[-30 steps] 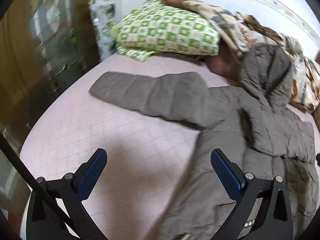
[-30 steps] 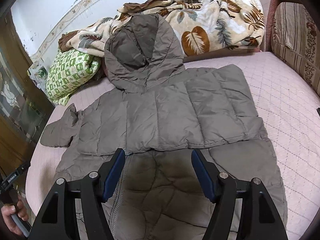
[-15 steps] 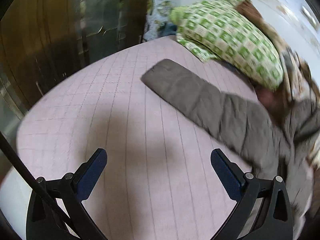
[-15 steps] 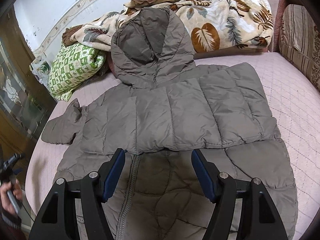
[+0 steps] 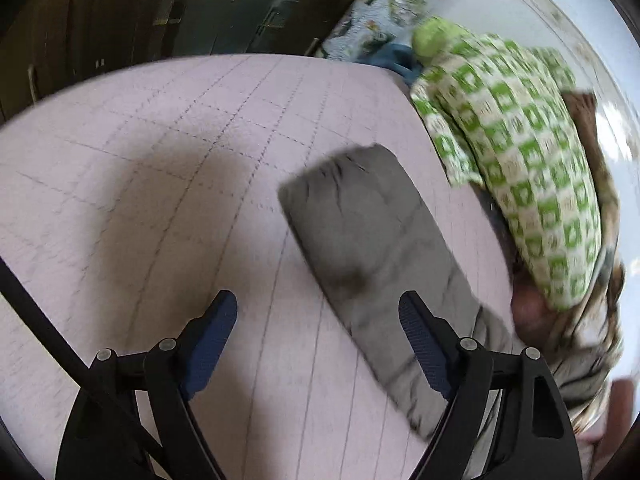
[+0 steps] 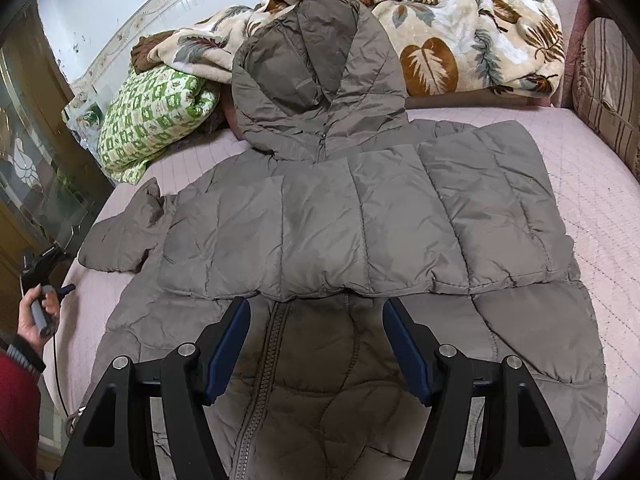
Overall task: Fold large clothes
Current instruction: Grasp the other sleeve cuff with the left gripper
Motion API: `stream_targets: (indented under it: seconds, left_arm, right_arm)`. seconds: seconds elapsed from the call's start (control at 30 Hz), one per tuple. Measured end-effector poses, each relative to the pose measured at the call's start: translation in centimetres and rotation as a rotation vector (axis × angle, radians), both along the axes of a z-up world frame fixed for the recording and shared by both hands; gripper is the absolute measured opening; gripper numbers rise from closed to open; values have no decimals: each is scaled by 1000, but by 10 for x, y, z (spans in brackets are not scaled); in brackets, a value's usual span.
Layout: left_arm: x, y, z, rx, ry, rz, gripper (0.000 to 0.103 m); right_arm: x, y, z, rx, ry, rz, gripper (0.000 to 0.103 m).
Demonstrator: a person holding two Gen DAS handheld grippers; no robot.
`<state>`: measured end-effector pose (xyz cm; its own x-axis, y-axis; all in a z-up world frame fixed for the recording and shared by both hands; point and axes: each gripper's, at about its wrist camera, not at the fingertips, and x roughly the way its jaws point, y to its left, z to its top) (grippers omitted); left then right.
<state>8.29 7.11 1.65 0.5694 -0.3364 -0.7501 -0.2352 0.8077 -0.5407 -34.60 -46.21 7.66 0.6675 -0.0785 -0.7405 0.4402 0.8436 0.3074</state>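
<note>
A large grey-brown hooded puffer jacket (image 6: 360, 220) lies spread on a pink quilted bed (image 6: 592, 184). One sleeve is folded across the chest; the hood rests against the blanket at the back. The other sleeve (image 5: 372, 248) stretches out to the left, its cuff toward the bed's edge. My left gripper (image 5: 316, 320) is open and empty, hovering just short of that sleeve. My right gripper (image 6: 316, 320) is open and empty above the jacket's lower front, near the zipper (image 6: 264, 368).
A green-and-white checked pillow (image 5: 520, 160) and a leaf-patterned blanket (image 6: 440, 40) lie along the back wall. A striped cushion (image 6: 608, 88) stands at the right. A dark wooden cabinet (image 5: 120, 8) runs along the bed's left edge.
My left gripper has swung left and closed in on the outstretched sleeve, with its jaws narrower than before. My right gripper has drawn slightly nearer the jacket. The jacket has not moved.
</note>
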Motion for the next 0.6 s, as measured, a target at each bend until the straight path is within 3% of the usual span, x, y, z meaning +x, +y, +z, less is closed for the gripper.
stream_targets:
  seconds: [0.13,0.23,0.27,0.3,0.37,0.5,0.6]
  left_arm:
    - [21,0,-7,-69,-66,22,82]
    - [34,-9,-11,-62,-103,25,82]
    - [37,-14,-11,-29,-111,26,79]
    - [39,-20,-10,30,-115,44,55]
    - [43,-24,-13,100,-100,67,31]
    - [41,-17,-10,50,-122,71,19]
    - [37,-16,4,48,-144,50,17]
  right_arm:
    - [4,0,-5,11,7,7,73]
    - [6,2,-7,14,8,11,73]
    - [7,2,-8,10,10,9,73]
    - [8,3,-9,9,12,10,73]
    - [10,3,-12,10,21,11,73]
    - [9,1,-14,13,22,-1,73]
    - [6,-4,-12,11,12,-22,73]
